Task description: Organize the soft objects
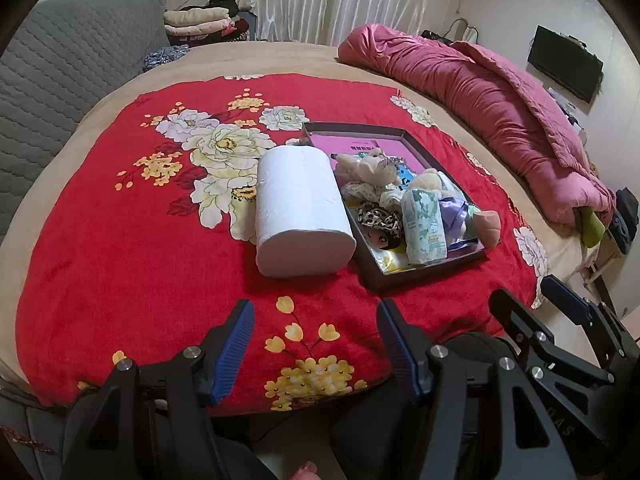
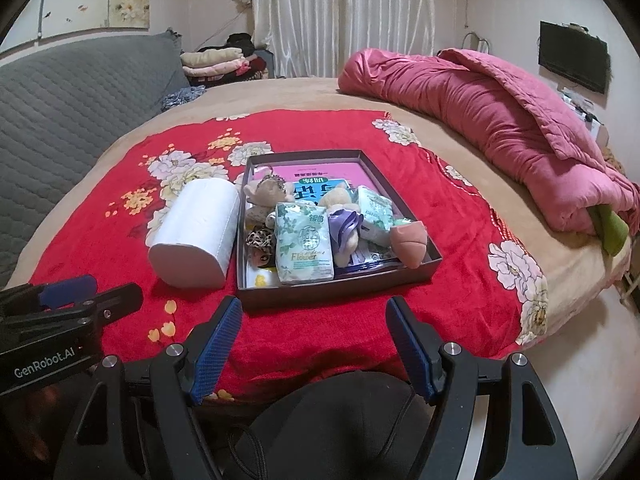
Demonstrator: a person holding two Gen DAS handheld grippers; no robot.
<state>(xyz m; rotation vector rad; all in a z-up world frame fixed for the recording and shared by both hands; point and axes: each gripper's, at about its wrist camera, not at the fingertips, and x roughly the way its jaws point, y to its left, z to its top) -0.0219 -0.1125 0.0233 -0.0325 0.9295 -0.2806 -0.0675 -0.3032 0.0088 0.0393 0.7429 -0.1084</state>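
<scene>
Both grippers point(image 1: 316, 344) point(image 2: 314, 340) gape over plush red blanket point(image 2: 360, 320).

I see even, soft indoor light, moderately bright. The curtain point(image 2: 344, 16) glows white, slightly overexposed. Shadows are weak; a faint one sits beside the paper roll point(image 1: 300, 212). Strong fisheye bending curves the bed point(image 2: 280, 96) edge, with black vignette in the corners. Centre is sharp; far walls look soft and smeared.

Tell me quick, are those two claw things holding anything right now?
Left gripper: open, holding nothing, above the red blanket.
Right gripper: open, holding nothing, near the box.
</scene>
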